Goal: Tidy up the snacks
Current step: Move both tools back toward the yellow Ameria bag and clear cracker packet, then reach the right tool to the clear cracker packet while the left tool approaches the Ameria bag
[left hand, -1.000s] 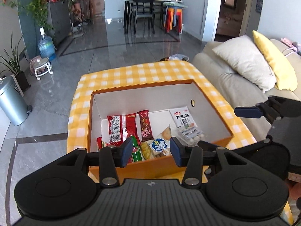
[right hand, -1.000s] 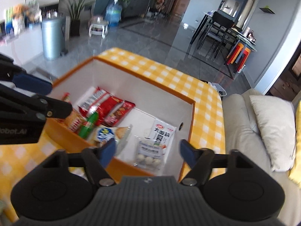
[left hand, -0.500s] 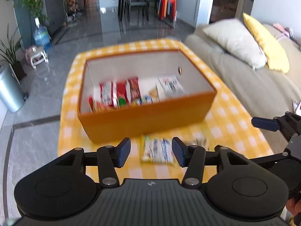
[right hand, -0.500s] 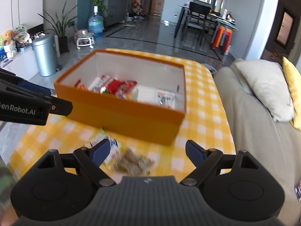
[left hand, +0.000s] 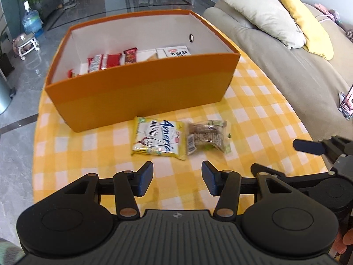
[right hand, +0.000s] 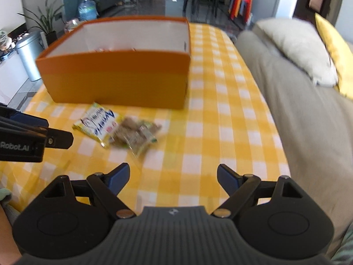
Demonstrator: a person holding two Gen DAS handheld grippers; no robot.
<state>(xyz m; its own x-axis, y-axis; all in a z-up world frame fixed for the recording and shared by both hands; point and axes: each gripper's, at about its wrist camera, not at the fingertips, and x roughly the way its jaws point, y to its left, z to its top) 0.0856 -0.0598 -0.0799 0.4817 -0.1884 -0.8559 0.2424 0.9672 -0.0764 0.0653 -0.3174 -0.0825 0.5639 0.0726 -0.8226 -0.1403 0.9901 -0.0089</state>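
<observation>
Snack packets, yellow (left hand: 158, 140) and clear (left hand: 207, 135), lie before orange box (left hand: 141, 95); left gripper (left hand: 177, 176) half-open, right gripper (right hand: 173, 177) wide, both empty; next: descend, grasp one.

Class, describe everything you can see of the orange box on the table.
The orange box is an open, lidless rectangular carton, seemingly cardboard, orange outside and white inside, with a small round hole high on its right wall. It stands upright on the yellow checked tablecloth. Several snack packets lie on its floor. Outside, a yellow packet lies at the foot of its near wall; whether they touch is unclear.
</observation>
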